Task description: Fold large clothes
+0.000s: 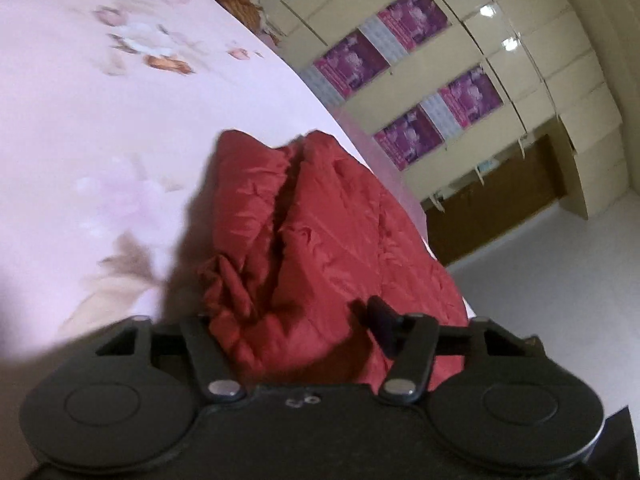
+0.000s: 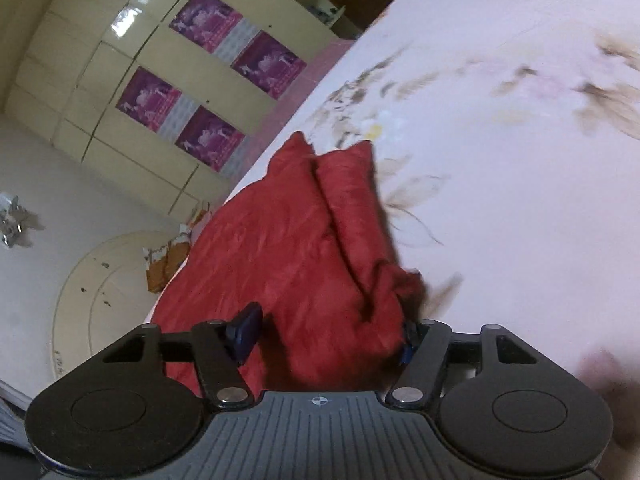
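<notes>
A red quilted garment (image 1: 320,232) lies bunched near the edge of a bed with a pale pink floral sheet (image 1: 100,128). My left gripper (image 1: 296,328) has its jaws around a thick bunch of the red fabric, which fills the gap between them. In the right wrist view the same red garment (image 2: 288,248) hangs over the bed edge, and my right gripper (image 2: 328,336) also has a bunch of its fabric between its jaws. The fingertips of both grippers are mostly buried in cloth.
A cream wardrobe (image 1: 520,92) with purple posters (image 1: 472,96) stands beyond the bed; it also shows in the right wrist view (image 2: 120,92). The bed sheet (image 2: 520,160) spreads wide. A round floor mat (image 2: 100,292) and white floor lie beside the bed.
</notes>
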`<action>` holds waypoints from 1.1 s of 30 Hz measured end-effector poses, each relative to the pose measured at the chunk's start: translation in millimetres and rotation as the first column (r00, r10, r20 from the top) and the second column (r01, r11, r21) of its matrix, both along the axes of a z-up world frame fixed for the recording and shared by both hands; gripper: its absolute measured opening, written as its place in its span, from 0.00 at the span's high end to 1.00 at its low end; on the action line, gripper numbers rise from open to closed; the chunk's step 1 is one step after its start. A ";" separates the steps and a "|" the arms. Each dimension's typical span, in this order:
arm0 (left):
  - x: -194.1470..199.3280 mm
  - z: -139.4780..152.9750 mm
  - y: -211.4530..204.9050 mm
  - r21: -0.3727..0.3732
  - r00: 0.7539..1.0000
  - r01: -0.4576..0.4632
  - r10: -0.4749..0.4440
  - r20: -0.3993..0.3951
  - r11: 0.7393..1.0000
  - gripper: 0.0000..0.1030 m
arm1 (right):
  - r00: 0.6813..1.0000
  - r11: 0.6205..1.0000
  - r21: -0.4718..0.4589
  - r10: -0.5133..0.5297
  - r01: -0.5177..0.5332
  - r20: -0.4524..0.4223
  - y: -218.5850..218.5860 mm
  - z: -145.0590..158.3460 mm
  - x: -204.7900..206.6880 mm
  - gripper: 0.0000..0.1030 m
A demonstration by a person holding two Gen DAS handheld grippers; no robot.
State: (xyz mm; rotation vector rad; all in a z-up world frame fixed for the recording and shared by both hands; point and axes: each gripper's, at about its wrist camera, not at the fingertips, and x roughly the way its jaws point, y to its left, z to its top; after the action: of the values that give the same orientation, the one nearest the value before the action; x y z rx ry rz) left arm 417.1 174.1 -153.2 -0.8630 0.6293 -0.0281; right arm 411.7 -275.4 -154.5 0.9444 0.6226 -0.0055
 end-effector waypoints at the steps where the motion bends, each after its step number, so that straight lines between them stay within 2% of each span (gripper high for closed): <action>1: 3.4 -1.7 -1.0 0.007 1.000 0.007 -0.007 -0.002 1.000 0.53 | 1.000 1.000 -0.007 0.006 -0.006 -0.007 -2.2 -0.6 7.3 0.52; 2: 5.7 -2.3 -1.8 0.007 1.000 0.022 -0.022 -0.003 1.000 0.65 | 1.000 1.000 -0.010 0.015 -0.015 -0.012 -1.4 -1.3 15.2 0.59; 3: 8.8 -3.9 -3.0 0.000 0.999 0.034 -0.034 -0.005 0.999 0.68 | 1.000 1.000 -0.013 0.024 -0.024 -0.014 -0.4 -2.0 18.0 0.67; 6: 8.9 2.7 -9.0 0.057 0.999 0.049 -0.049 -0.001 0.997 0.76 | 0.998 0.997 -0.055 0.054 -0.055 -0.009 3.1 3.2 19.6 0.79; 9: 0.1 15.3 -14.7 0.088 0.999 0.051 -0.052 0.013 0.995 0.80 | 0.997 0.993 -0.093 0.071 -0.070 0.011 9.0 13.8 11.7 0.84; 17: -63.9 25.7 -30.7 0.082 0.999 0.043 -0.044 0.007 0.996 0.81 | 0.992 0.986 -0.118 0.125 -0.122 0.016 2.6 24.8 -38.7 0.85; 27: -168.8 20.2 -49.7 0.054 1.000 0.007 -0.007 -0.011 0.998 0.81 | 0.983 0.976 -0.120 0.186 -0.184 0.006 -17.2 29.1 -140.9 0.85; 33: -199.3 23.9 -54.1 0.068 1.000 0.003 -0.002 -0.005 0.998 0.81 | 0.982 0.976 -0.106 0.191 -0.189 0.000 -20.2 25.0 -186.1 0.85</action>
State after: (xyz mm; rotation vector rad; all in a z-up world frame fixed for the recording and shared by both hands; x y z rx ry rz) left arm 217.7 120.0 -129.3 -0.7967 0.6324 -0.0067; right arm 225.5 -295.7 -129.5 0.7790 0.6945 0.1357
